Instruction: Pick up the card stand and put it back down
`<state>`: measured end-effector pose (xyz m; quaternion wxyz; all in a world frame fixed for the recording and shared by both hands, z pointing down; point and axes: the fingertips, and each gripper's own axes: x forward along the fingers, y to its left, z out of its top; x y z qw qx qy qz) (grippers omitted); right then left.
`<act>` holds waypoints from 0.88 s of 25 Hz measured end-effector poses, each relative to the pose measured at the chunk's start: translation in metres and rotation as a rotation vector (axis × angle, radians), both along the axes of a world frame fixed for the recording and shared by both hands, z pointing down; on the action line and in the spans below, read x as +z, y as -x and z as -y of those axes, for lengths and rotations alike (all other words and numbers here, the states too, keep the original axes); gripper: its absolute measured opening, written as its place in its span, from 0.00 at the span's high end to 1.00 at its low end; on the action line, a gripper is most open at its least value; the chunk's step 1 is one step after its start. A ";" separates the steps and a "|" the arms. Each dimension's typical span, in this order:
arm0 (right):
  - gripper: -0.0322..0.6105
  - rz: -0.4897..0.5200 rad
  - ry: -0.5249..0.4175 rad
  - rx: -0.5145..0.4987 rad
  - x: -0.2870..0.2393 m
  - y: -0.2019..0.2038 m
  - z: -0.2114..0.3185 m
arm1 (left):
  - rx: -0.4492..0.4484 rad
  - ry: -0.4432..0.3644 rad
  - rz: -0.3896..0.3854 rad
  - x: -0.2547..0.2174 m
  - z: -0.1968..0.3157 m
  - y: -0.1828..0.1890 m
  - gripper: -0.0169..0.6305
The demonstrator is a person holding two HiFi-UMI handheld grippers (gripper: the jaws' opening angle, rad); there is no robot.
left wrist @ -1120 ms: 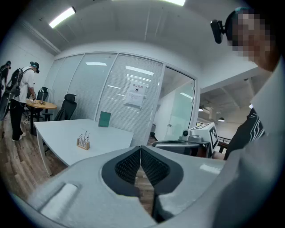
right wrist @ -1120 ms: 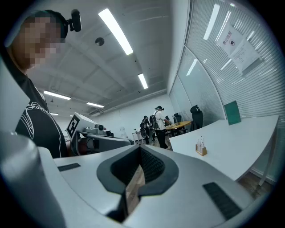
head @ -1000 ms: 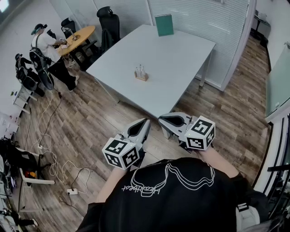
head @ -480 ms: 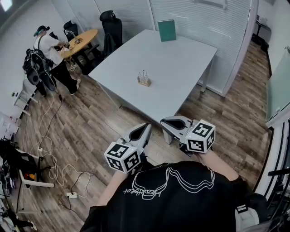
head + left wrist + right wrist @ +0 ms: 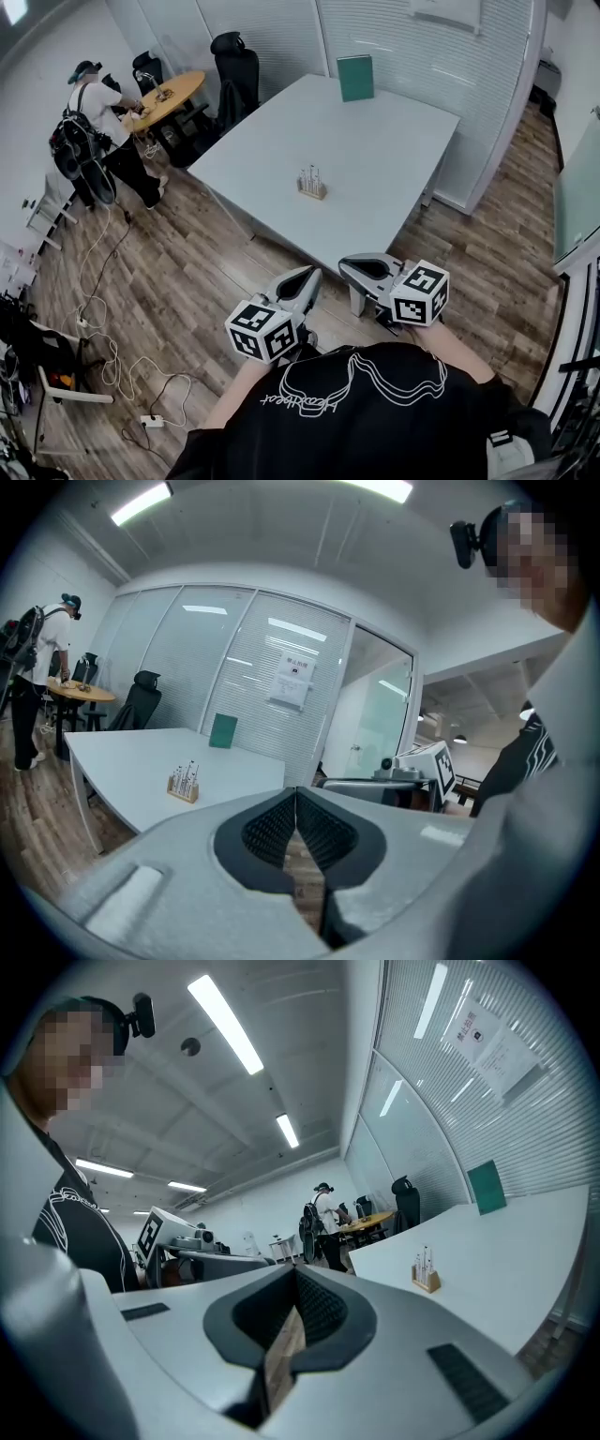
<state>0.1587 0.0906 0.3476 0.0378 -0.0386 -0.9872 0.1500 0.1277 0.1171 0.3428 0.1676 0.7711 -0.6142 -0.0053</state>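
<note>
since a second ago the table [image 5: 394, 159] and the card stand [image 5: 312, 183] have drawn closer in the head view, so the person has stepped toward them. judged from this, the approach is under way and no pickup has begun. the left gripper [image 5: 302, 277] and right gripper [image 5: 362, 268] are both pressed together with nothing between the jaws, side by side by the table's near corner. the card stand stands upright near the table's middle, well apart from both grippers. bare tabletop surrounds it. a green board [image 5: 355, 77] stands at the far edge. the jaws must spread before reaching in.
</note>
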 end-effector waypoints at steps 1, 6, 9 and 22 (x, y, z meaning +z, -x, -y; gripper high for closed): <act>0.94 -0.001 0.005 0.013 0.001 0.009 0.004 | 0.007 0.002 0.000 0.000 0.003 0.010 0.95; 0.94 0.004 0.031 0.065 -0.002 0.063 0.025 | 0.038 0.017 -0.003 -0.003 0.024 0.068 0.95; 0.94 0.007 0.045 0.107 -0.003 0.097 0.039 | 0.076 0.021 0.003 -0.008 0.039 0.103 0.95; 0.94 -0.013 0.067 0.292 0.009 0.194 0.079 | 0.246 0.038 -0.015 0.003 0.088 0.213 0.95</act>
